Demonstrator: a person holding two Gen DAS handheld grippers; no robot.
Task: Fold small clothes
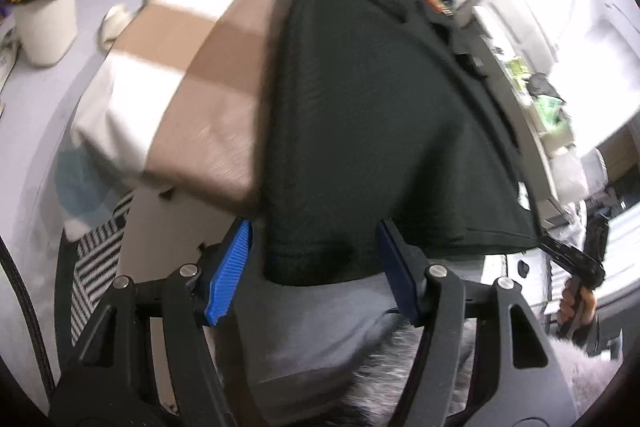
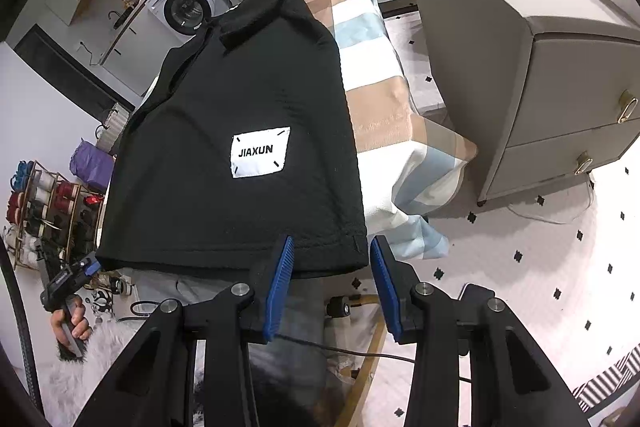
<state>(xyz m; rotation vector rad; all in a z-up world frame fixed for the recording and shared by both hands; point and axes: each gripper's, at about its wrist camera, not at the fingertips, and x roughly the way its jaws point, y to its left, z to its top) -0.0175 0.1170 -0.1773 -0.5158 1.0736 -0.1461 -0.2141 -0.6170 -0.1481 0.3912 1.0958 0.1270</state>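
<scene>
I see the black shirt (image 2: 236, 155) lying flat on the checked cloth (image 2: 372, 99) that covers the table, its hem hanging just over the near edge and its white label (image 2: 260, 151) facing up. It looks soft, light and limp, so I judge it will sag and crease wherever it is lifted; the hem corners seem the best holds. My right gripper (image 2: 330, 279) tilts steeply down at the hem's corner nearest the grey cabinet (image 2: 560, 99), jaws parted and clasping nothing. My left gripper (image 1: 314, 269) tilts down too, the hem between its blue pads (image 1: 230, 267), but I see no pinch, so I read it as released.
</scene>
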